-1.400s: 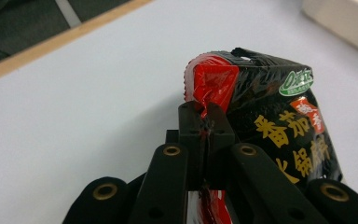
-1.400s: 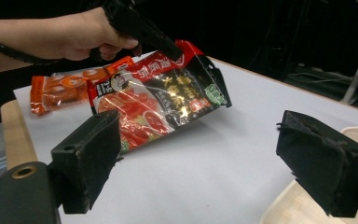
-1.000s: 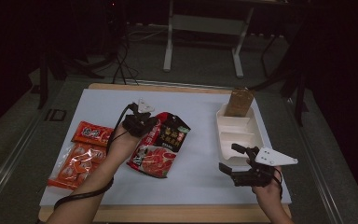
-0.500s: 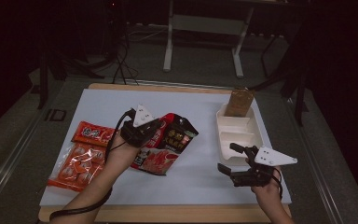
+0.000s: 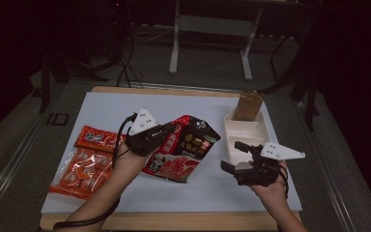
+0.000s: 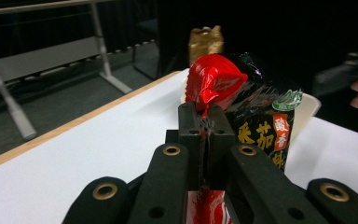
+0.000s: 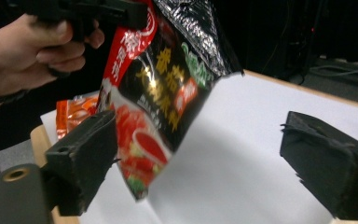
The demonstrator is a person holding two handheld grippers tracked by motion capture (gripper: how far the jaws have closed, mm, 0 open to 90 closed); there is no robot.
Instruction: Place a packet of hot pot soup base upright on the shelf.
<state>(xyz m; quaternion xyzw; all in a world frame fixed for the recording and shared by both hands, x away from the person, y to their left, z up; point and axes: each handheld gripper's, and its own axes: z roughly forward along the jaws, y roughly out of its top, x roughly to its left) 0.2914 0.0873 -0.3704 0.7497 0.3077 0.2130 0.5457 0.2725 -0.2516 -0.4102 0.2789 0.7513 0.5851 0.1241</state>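
Left gripper (image 6: 204, 122) clamps sauce packet (image 6: 256, 116) — seemingly lifted

Black foam-padded left tongs (image 6: 204, 122) pinch a glossy red-and-black foil sauce pouch (image 5: 186, 147) with gold lettering and a tomato-red picture. Left of them lie orange-red plastic snack packets (image 5: 84, 164). Beyond the black right tongs (image 7: 214, 163), a white plastic tray (image 5: 244, 137) and what looks like a brown paper packet (image 5: 249, 105).

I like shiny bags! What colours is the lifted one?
Black and red bag, best seen in the right gripper view.
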